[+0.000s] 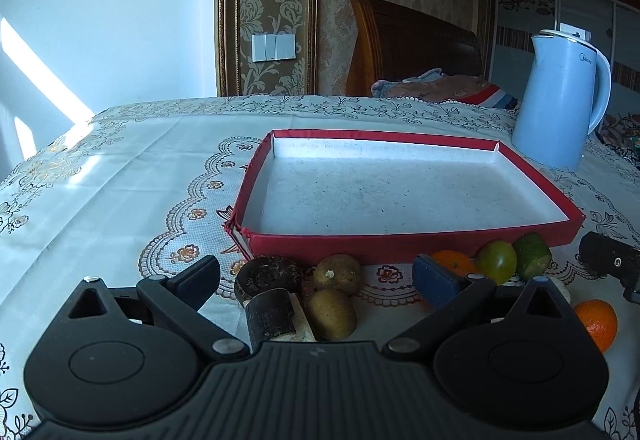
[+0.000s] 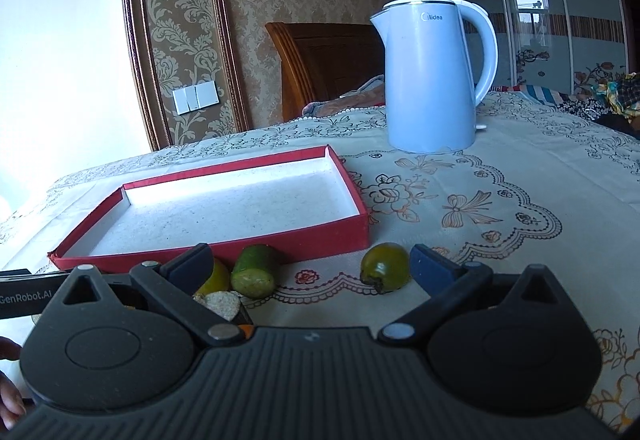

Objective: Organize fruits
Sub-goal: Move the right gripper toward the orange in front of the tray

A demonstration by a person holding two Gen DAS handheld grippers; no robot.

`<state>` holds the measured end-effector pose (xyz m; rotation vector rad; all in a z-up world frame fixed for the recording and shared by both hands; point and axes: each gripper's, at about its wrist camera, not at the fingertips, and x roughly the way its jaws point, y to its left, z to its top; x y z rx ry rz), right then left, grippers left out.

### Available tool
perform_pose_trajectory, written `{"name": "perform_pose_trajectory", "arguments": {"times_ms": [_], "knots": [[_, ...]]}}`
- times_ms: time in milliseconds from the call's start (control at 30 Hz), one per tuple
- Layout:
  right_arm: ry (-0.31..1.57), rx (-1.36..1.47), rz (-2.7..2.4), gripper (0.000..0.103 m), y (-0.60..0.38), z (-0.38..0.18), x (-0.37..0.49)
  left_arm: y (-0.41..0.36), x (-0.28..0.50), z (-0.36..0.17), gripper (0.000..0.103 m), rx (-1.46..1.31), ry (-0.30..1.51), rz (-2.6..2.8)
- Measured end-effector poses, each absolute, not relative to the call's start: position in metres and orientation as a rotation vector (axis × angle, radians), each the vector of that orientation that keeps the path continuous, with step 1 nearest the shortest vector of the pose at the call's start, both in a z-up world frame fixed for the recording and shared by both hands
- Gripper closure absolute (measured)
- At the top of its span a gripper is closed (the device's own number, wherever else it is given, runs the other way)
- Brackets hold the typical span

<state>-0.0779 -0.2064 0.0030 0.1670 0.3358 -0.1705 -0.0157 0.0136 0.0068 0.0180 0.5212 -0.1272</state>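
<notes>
Both my claws wide apart, gripping nothing. Tray (image 1: 408,240) bare. Kiwi (image 1: 333,314) lies between my left claw (image 1: 316,276) fingers, long axis pointing far-left; right claw (image 2: 310,266) faces green fruit (image 2: 256,272).

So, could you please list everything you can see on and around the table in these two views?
Tray: one, red with white inside, empty, mid-table.
Kettle: one, pale blue, behind the tray's right end.
Kiwis: two, brown, in front of the tray.
Sugarcane pieces: two, dark, left of the kiwis.
Oranges: two, one near the right edge, one partly behind a finger.
Green tomato: one, green-brown, apart by the tray's right corner.
Green cut fruit: one, by the tray's front wall.
Tablecloth: one, cream, embroidered.
Light switch: one, white, on the wall.
Left gripper: open above the kiwis.
Right gripper: open.
</notes>
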Motion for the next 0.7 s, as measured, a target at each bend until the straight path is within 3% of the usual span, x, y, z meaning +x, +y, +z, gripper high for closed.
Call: {"name": "perform_pose_trajectory", "arguments": {"times_ms": [233, 700], "knots": [[0.332, 0.064, -0.145, 0.000, -0.194, 0.004, -0.092, 0.020, -0.013, 0.005, 0.000, -0.032, 0.558, -0.079], [0.399, 0.150, -0.164, 0.000, -0.210, -0.003, -0.082, 0.010, -0.015, 0.002, 0.000, 0.056, 0.547, -0.087]]}}
